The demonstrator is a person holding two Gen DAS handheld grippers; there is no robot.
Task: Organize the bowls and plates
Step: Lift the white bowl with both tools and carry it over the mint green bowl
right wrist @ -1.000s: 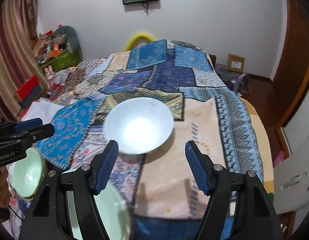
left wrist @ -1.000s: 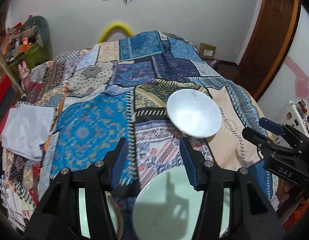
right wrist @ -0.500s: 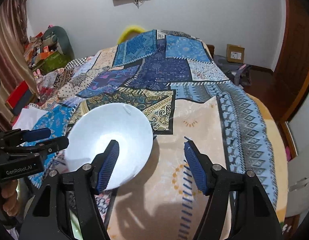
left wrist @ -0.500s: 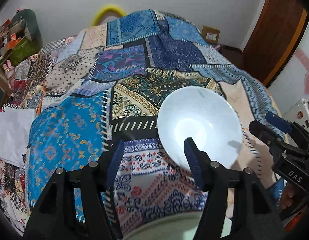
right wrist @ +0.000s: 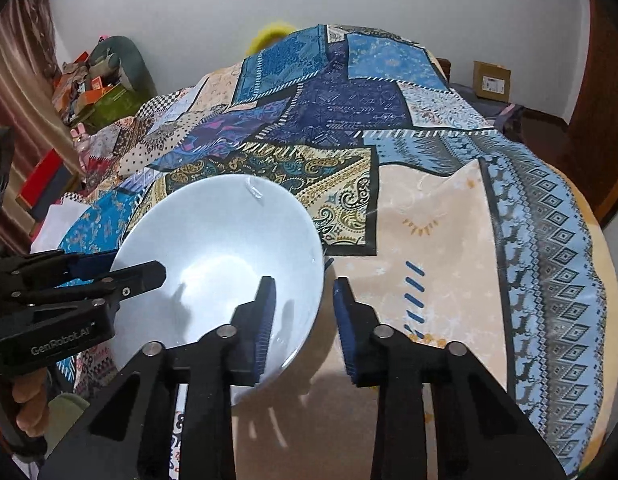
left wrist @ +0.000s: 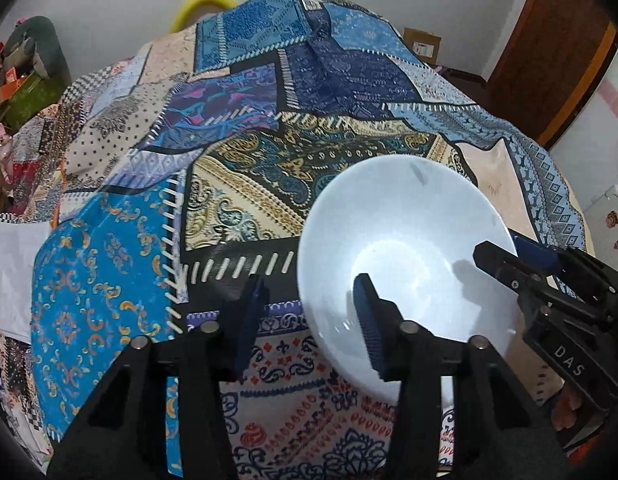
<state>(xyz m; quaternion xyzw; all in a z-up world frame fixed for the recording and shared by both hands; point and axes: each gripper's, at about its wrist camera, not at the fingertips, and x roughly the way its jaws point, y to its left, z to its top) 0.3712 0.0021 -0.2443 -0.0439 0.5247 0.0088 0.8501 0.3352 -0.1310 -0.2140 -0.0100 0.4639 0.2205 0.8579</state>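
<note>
A white bowl point(left wrist: 409, 248) point(right wrist: 221, 240) sits on the patchwork tablecloth point(left wrist: 237, 184). My left gripper point(left wrist: 309, 292) straddles the bowl's left rim, one pad inside and one outside. Its jaws are closing and the pads still stand clear of the rim. From the right wrist view it point(right wrist: 117, 268) reaches in from the left. My right gripper point(right wrist: 303, 292) is shut on the bowl's right rim, with its left pad inside the bowl. In the left wrist view it point(left wrist: 517, 256) clamps the rim from the right.
A pale green dish point(right wrist: 65, 412) peeks out at the near left, beside a hand point(right wrist: 29, 400). White cloth point(left wrist: 9, 272) lies at the table's left edge. Clutter point(right wrist: 101, 88) is piled far left, a cardboard box point(right wrist: 491, 80) stands by the wall, and a wooden door point(left wrist: 549, 60) is on the right.
Both grippers came down and forward onto the white bowl. The right jaws closed over its right rim, the left jaws narrowed over its left rim. The green dishes slid out of the left view.
</note>
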